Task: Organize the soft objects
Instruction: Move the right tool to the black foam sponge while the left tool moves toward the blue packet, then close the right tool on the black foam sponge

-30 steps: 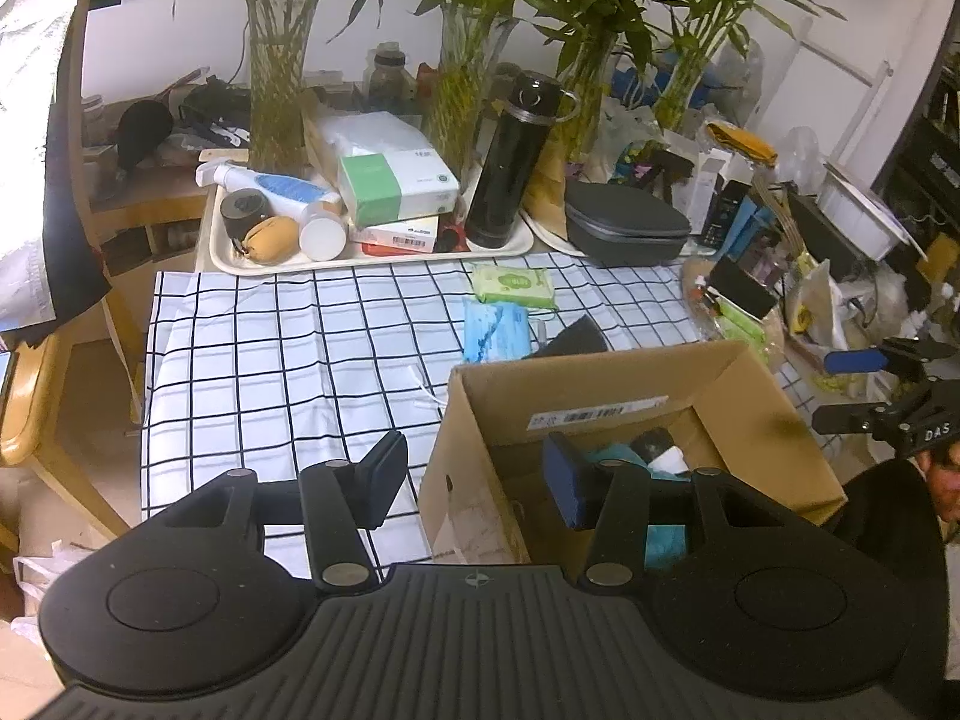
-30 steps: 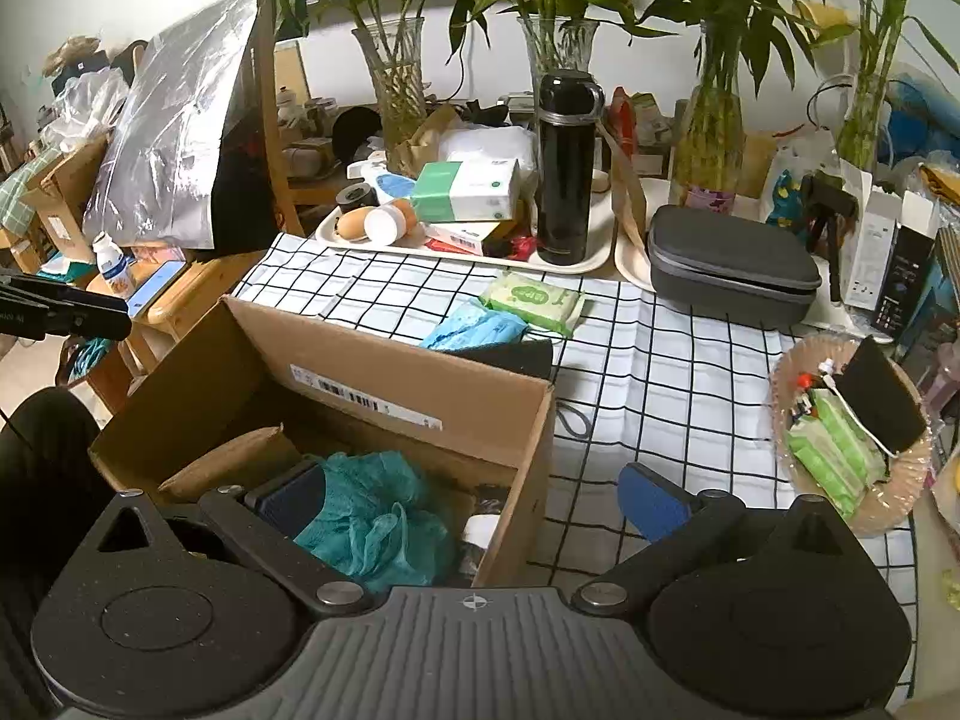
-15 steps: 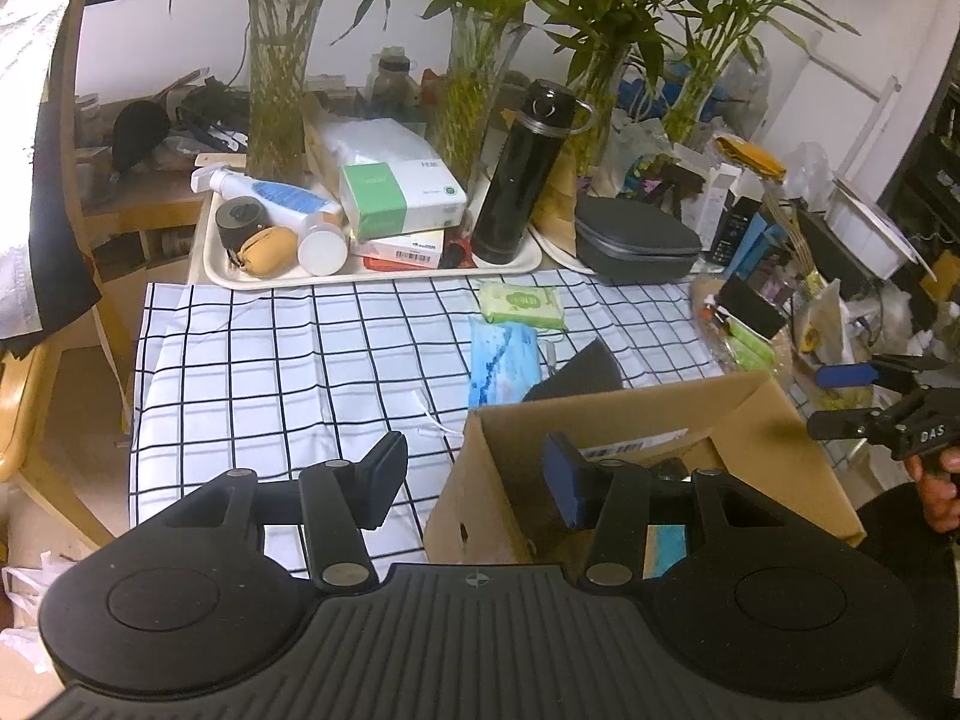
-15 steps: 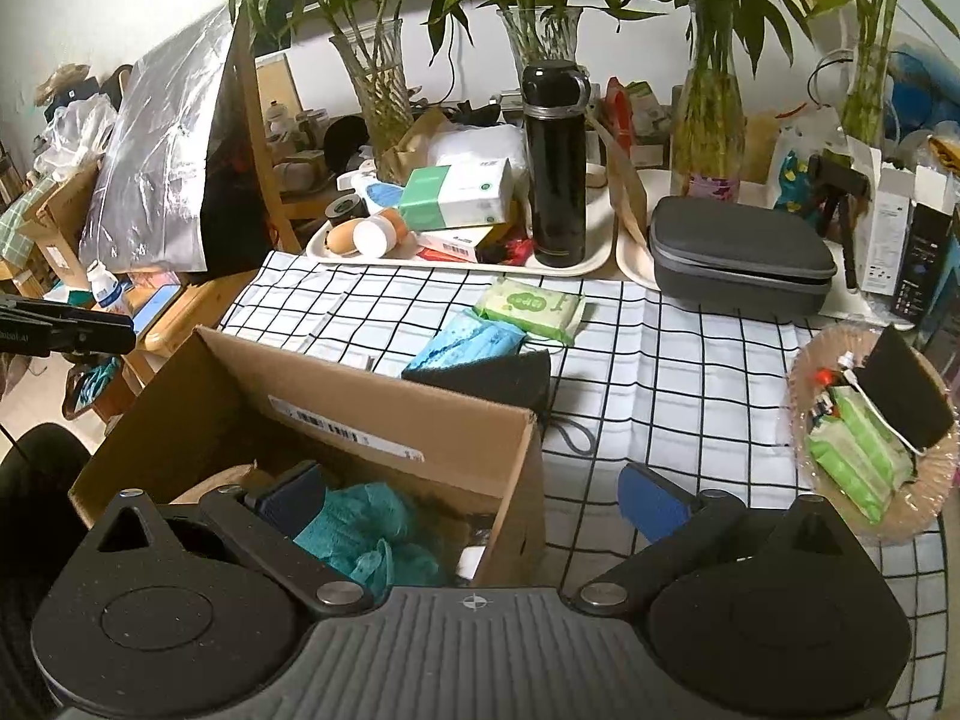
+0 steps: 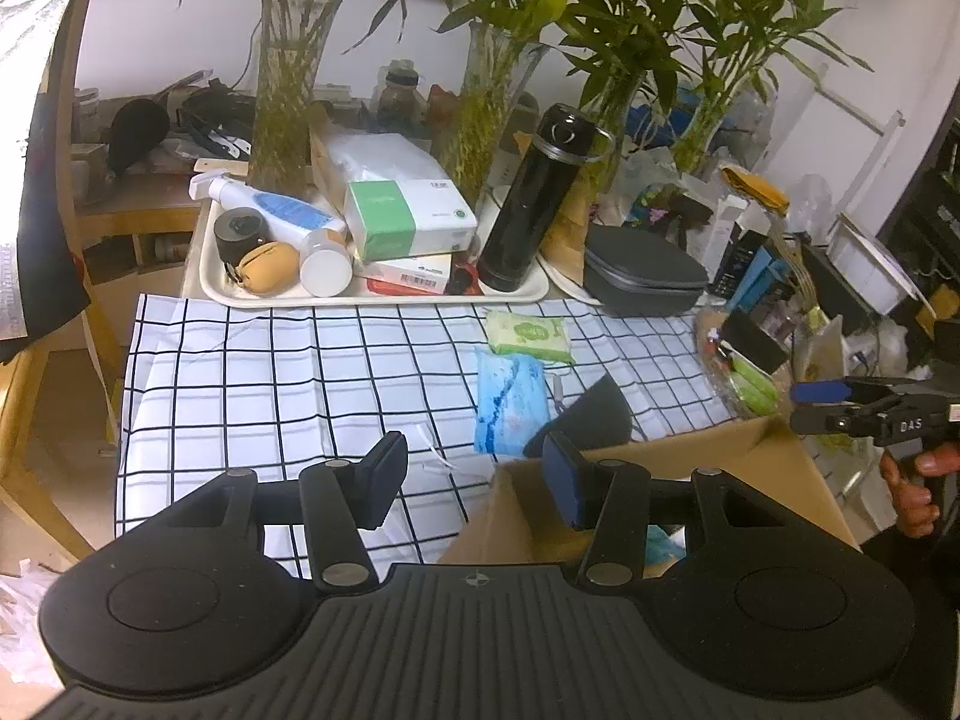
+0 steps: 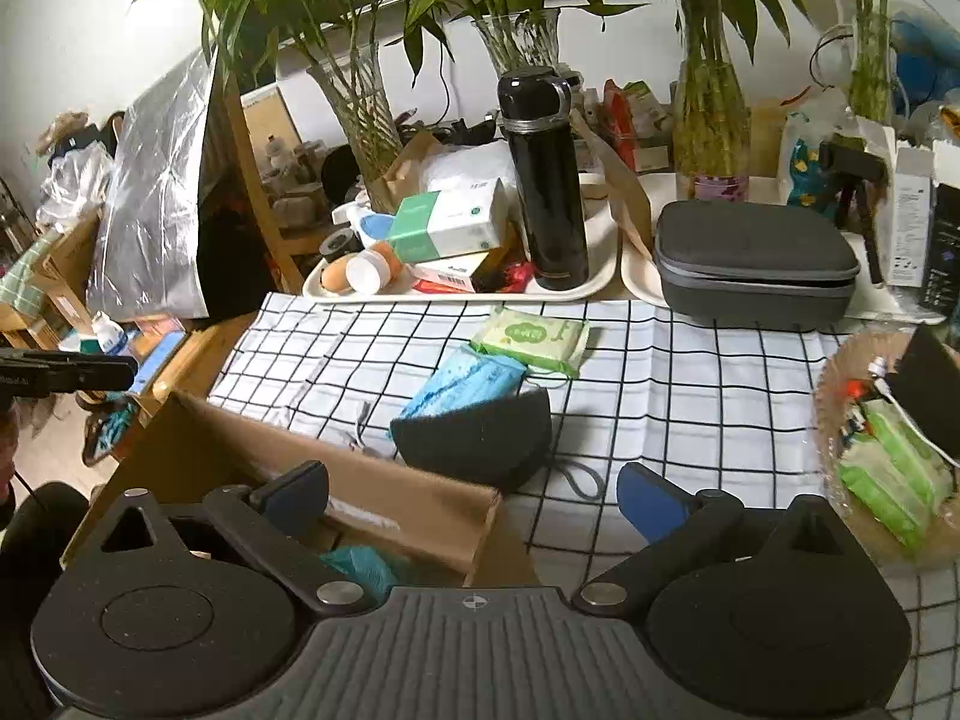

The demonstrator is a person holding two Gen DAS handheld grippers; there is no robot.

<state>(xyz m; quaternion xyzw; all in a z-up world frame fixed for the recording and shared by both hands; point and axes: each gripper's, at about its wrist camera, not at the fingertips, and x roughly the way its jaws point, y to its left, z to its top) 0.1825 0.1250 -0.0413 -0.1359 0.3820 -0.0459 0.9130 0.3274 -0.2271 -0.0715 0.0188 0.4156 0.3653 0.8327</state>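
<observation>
Both cameras are sitting farther forward than a second ago, so the brown corrugated cardboard box is now lying lower in each view and more checked cloth is showing. Its flaps are standing open, with a crinkly teal mesh puff peeking out inside. Beyond its far wall, a black domed fabric pouch is resting on the white tablecloth with a thin black grid, touching the box edge. Just behind it, a soft blue plastic pack is lying flat, and a green tissue packet is overlapping its far end. The left gripper is holding its jaws partly apart, empty, straddling the box corner. The right gripper is standing wide open, empty, over the box's near corner.
</observation>
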